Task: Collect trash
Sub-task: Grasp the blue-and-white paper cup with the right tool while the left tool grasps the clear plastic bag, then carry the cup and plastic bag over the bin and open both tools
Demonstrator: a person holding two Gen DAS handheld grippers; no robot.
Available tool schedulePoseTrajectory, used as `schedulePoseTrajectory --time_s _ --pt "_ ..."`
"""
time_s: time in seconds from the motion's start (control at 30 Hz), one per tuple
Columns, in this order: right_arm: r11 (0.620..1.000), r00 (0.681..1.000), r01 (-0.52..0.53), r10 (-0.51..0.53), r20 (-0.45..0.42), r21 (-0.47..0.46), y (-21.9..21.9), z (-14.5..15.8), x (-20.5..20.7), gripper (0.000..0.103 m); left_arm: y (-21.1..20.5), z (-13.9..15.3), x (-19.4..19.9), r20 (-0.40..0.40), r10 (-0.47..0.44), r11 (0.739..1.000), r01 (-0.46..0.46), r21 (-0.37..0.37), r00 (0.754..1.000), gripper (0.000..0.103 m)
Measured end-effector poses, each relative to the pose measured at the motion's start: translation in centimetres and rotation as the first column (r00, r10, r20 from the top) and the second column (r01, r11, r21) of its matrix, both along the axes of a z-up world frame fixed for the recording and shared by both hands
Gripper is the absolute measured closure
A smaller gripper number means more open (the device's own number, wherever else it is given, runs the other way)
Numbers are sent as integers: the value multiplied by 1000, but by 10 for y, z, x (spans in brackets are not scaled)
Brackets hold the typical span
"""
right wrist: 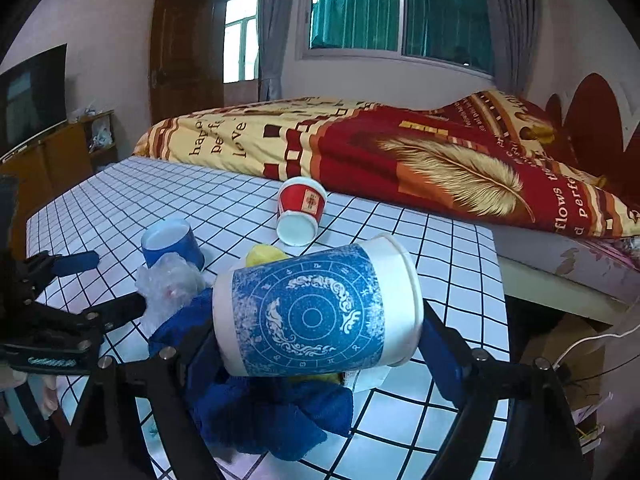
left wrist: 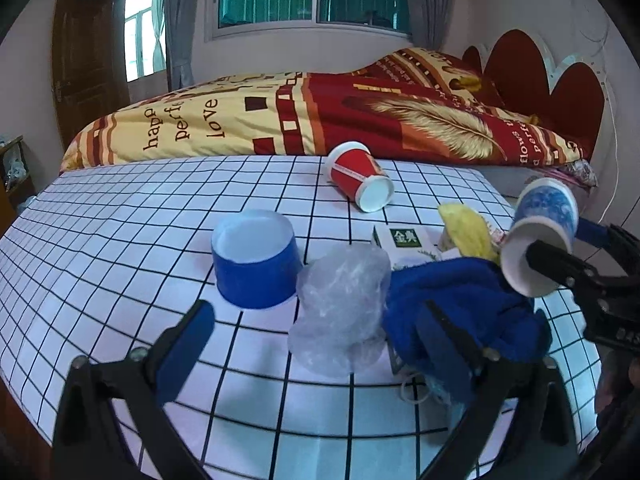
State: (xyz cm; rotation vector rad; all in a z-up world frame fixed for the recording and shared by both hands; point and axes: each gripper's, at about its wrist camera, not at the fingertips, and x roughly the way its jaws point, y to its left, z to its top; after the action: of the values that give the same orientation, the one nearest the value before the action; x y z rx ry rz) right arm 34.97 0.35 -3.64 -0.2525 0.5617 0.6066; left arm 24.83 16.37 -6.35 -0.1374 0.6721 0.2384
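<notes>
The blue cloth (left wrist: 460, 304) covers most of the small green-labelled box (left wrist: 404, 240), and only a loop of the rubber band (left wrist: 414, 390) shows from under it. The yellow object (left wrist: 468, 230) is half hidden behind the cloth and the blue-patterned cup (right wrist: 316, 312), too little showing to tell what it is. The bench (left wrist: 120, 240) is cut off by the lower edge.
</notes>
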Motion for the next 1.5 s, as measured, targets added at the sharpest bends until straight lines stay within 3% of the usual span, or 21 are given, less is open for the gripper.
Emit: schedulePoseTrajectory --time_s 0.13,0.27,0.37,0.43,0.57,0.97,1.5 --pt "1000 1000 25 -25 3 -2 -1 1 1 15 5 -7 15 -40 -12 999 10 -42 999 23" --pt "999 999 45 -45 -7 -5 -3 0 3 15 7 -17 23 -67 -20 998 15 -62 998 24" --pt "999 998 55 -55 -15 -2 -6 0 4 15 9 -27 27 -98 -23 997 15 -80 995 38" --pt "998 998 63 -63 -17 -5 -7 -1 4 15 10 -32 28 -110 -29 995 18 -95 993 66" --pt "997 997 75 -76 -20 -7 -11 1 2 15 9 -31 25 -101 -35 996 26 -90 994 75" --pt "991 991 132 -132 -18 -1 -24 15 -17 15 9 14 -12 19 -33 998 34 -61 999 80" --pt "980 980 198 -197 -9 20 -70 41 -85 15 -36 46 -60 69 -131 990 133 -35 989 80"
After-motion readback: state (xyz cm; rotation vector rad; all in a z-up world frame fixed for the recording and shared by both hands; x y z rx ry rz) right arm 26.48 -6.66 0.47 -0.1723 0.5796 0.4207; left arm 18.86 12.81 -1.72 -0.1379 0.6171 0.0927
